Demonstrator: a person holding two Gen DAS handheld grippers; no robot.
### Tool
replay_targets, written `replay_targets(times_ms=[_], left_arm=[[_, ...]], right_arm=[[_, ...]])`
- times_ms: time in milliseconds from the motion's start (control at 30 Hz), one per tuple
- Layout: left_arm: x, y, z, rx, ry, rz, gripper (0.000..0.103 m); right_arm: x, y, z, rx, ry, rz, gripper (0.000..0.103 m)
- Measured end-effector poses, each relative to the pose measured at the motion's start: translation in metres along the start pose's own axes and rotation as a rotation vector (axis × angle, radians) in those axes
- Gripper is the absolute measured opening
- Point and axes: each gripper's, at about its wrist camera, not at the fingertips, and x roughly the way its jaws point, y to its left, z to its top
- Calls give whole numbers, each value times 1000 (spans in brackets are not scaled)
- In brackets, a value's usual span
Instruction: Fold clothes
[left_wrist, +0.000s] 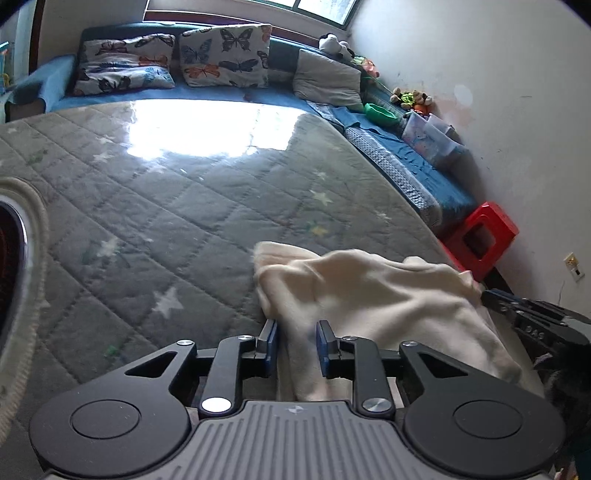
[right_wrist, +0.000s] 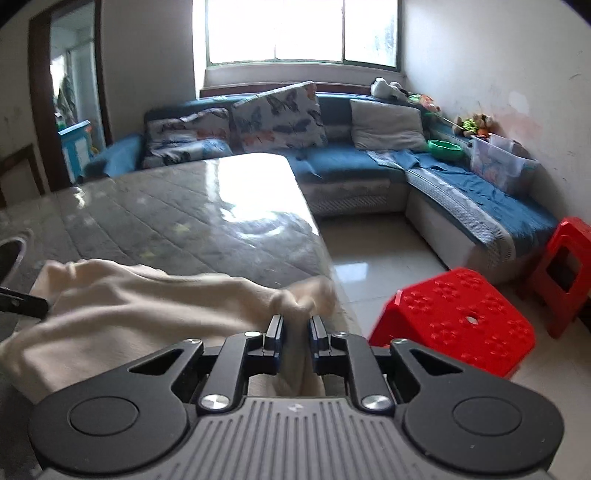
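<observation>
cloth is sitting between both sets of jaws as i am working from here. my left gripper (left_wrist: 297, 341) is straddling one edge of the cream garment (left_wrist: 369, 291), its pads standing apart enough that i cannot tell whether they are pinching it. my right gripper (right_wrist: 297, 332) is grasping a bunched corner of the same garment (right_wrist: 147, 299) at the near edge of the quilted grey table (right_wrist: 192, 218). i am judging this as the laying-down end of a fold, with the garment slumping near the table's corner. next i am needing to flatten it. beyond, red stools (right_wrist: 458, 321) and a blue sofa (right_wrist: 351, 162) are standing well apart.
</observation>
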Motion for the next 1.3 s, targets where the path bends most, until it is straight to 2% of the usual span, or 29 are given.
replay_targets(times_ms=[33, 133, 267, 433, 633, 767, 867, 1000, 1133, 1300], left_arm=[[-1, 1, 2, -1, -7, 6, 31], [-4, 2, 9, 0, -34, 25, 32], [6, -5, 20, 5, -37, 26, 32], [20, -15, 24, 39, -30, 37, 34], [37, -17, 28, 54, -20, 74, 35], [40, -15, 29, 48, -20, 91, 38], [40, -18, 30, 60, -27, 92, 42], [44, -22, 30, 79, -24, 105, 43], [46, -22, 29, 91, -22, 118, 47], [35, -23, 24, 92, -39, 115, 51]], right_arm=[[-1, -1, 2, 4, -6, -6, 15], [-3, -4, 9, 21, -24, 15, 15], [6, 6, 17, 30, -15, 95, 17], [24, 30, 22, 12, 5, 154, 29], [49, 48, 22, -7, 21, 148, 32], [48, 52, 25, -28, 11, 132, 33], [38, 58, 28, -45, -11, 153, 41], [40, 73, 30, -63, -5, 196, 43], [52, 85, 27, -83, 17, 183, 48], [42, 90, 27, -102, 0, 175, 57]])
